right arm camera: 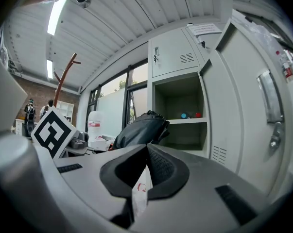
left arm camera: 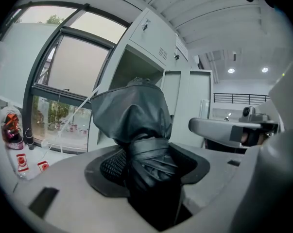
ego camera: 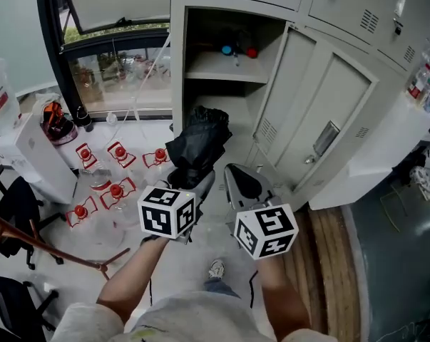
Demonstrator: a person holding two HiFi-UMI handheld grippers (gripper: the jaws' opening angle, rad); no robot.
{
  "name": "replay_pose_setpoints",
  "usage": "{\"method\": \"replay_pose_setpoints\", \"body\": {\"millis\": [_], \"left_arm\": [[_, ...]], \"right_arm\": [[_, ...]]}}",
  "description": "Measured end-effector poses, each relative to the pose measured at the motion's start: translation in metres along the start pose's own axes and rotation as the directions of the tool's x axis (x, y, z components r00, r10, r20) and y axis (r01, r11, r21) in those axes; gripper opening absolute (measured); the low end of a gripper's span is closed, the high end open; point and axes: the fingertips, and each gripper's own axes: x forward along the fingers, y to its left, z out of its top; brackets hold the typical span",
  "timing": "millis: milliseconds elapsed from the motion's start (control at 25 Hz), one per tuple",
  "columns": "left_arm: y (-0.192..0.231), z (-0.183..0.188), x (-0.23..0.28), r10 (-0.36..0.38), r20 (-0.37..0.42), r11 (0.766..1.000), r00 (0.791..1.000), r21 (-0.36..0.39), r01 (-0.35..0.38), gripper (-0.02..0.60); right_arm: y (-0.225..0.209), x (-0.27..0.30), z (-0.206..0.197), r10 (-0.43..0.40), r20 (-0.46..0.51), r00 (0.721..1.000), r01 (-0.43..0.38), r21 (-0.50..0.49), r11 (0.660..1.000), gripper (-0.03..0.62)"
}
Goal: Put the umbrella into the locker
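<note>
A folded black umbrella (ego camera: 197, 145) stands upright in my left gripper (ego camera: 193, 180), whose jaws are shut on its lower part; the left gripper view shows the umbrella (left arm camera: 139, 130) bunched between the pads. It is held in front of the open grey locker (ego camera: 229, 84), just below the shelf (ego camera: 218, 68). My right gripper (ego camera: 243, 185) hovers right of the umbrella, jaws shut with nothing between them. In the right gripper view the umbrella (right arm camera: 139, 132) shows left of the locker opening (right arm camera: 180, 110).
The locker door (ego camera: 321, 130) stands swung open to the right. Small red and blue objects (ego camera: 237, 50) lie on the shelf. Clear bottles with red caps (ego camera: 115, 169) sit on the floor at left, near a white container (ego camera: 29, 155) and black chairs (ego camera: 15, 212).
</note>
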Motion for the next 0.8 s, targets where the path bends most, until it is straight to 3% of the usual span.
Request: {"method": "replay_pose_setpoints", "body": {"millis": [400, 800], "left_arm": [[0.025, 0.013, 0.091, 0.045, -0.102, 0.997, 0.994, 0.063, -0.039, 0.259], [0.047, 0.023, 0.159, 0.143, -0.203, 0.977, 0.969, 0.186, -0.106, 0.259]], "right_arm": [[-0.068, 0.062, 0.012, 0.061, 0.035, 0.997, -0.062, 0.031, 0.998, 0.003], [-0.107, 0.091, 0.01, 0.12, 0.046, 0.992, -0.122, 0.058, 0.991, 0.003]]}}
